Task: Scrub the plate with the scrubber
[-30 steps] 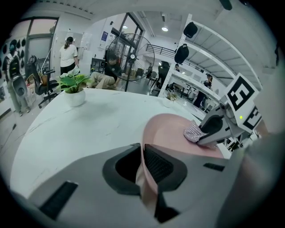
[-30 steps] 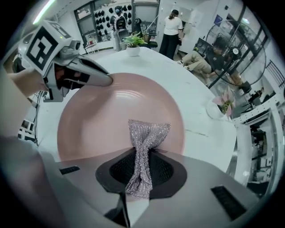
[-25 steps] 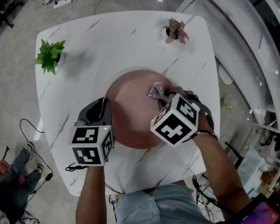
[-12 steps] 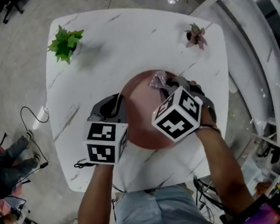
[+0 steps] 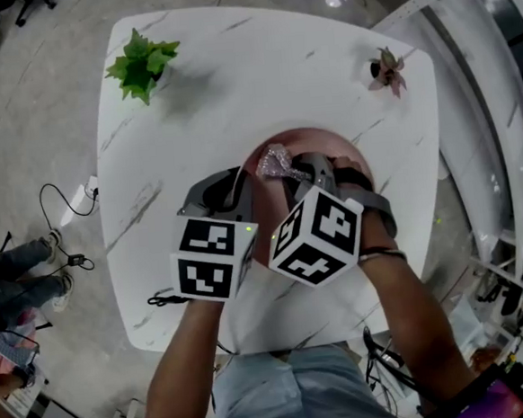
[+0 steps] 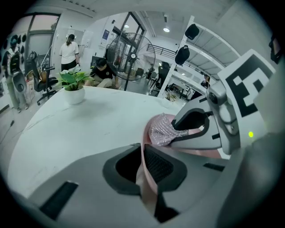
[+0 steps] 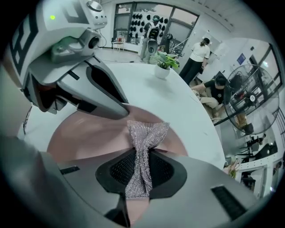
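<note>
Plate, pink, sits on the white marble table, its left rim pinched between the left gripper's jaws; the right gripper is clamped on the silvery mesh scrubber, whose fanned end lies over the plate's inner surface

A white marble table carries a pink plate near its middle, a green plant at ten o'clock and a pink plant at two o'clock.

Plate mostly hidden beneath left gripper and right gripper in head view; only far rim shows. Scrubber tail buried between right jaws. Bystander's legs cut off at left edge.
</note>
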`<move>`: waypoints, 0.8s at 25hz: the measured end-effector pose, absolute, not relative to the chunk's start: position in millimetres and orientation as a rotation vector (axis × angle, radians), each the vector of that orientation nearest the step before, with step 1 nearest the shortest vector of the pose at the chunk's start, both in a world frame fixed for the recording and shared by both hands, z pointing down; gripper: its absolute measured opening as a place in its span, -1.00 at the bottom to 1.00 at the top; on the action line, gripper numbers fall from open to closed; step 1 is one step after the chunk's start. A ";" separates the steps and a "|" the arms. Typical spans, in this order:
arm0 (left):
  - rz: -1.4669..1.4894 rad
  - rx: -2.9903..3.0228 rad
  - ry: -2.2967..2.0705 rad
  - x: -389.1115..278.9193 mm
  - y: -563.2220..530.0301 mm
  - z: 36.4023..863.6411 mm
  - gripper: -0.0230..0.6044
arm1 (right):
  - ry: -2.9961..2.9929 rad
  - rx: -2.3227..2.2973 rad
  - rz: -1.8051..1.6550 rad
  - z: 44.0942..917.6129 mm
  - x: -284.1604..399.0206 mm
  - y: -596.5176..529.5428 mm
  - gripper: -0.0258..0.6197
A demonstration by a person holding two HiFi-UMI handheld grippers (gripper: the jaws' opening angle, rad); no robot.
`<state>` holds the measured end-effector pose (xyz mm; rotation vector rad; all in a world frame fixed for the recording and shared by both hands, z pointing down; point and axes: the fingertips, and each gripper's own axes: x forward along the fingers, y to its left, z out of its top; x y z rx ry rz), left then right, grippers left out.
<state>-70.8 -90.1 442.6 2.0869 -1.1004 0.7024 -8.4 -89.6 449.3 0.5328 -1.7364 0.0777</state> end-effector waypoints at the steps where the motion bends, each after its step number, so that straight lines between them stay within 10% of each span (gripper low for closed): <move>1: 0.702 2.086 -1.100 -71.0 -90.2 442.7 -0.84 | -1.743 0.520 0.069 449.3 -12.6 -86.0 -0.65; 20: 0.703 2.077 -1.121 -73.6 -90.7 443.8 -0.84 | -1.843 0.341 0.029 449.1 -43.8 -8.5 -0.65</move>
